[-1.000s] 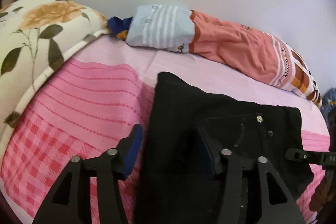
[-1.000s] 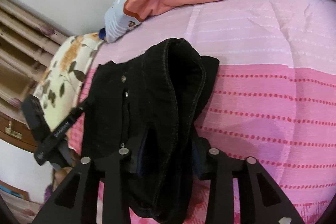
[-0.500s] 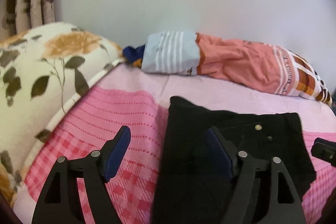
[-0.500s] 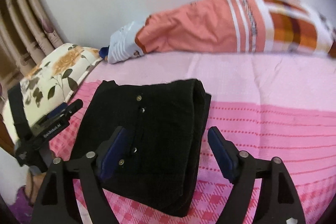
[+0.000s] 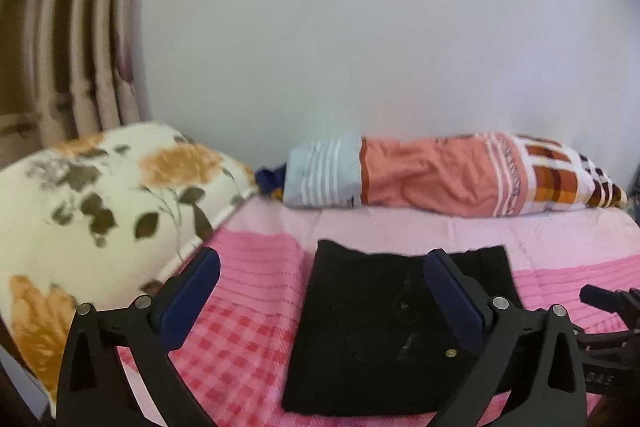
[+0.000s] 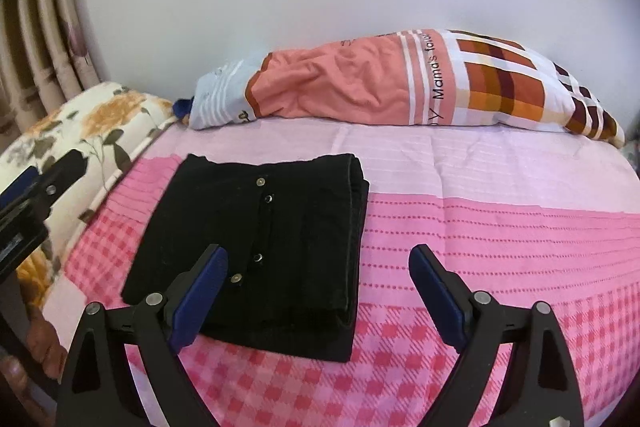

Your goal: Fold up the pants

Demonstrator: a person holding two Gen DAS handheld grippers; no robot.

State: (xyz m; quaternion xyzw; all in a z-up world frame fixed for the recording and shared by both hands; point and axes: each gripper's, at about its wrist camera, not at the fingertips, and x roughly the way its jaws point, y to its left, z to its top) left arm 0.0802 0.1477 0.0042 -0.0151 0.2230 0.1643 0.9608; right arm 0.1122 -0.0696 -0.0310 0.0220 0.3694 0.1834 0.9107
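Note:
The black pants [image 6: 264,247] lie folded in a compact rectangle on the pink bedspread [image 6: 500,251], metal buttons facing up. They also show in the left wrist view [image 5: 384,331]. My left gripper [image 5: 322,291] is open and empty, raised above and in front of the pants' left part. My right gripper [image 6: 318,287] is open and empty, raised above the pants' near right edge. Neither gripper touches the cloth. The left gripper also shows at the left edge of the right wrist view [image 6: 36,187].
A floral pillow [image 5: 92,203] lies at the bed's left. An orange and plaid pillow [image 6: 400,87] lies along the white wall at the back. Curtains [image 5: 80,47] hang at the far left. The pink bedspread stretches to the right of the pants.
My right gripper let go of the pants and opened. Both grippers pulled back and up from the folded pants, which now lie flat on the bed.

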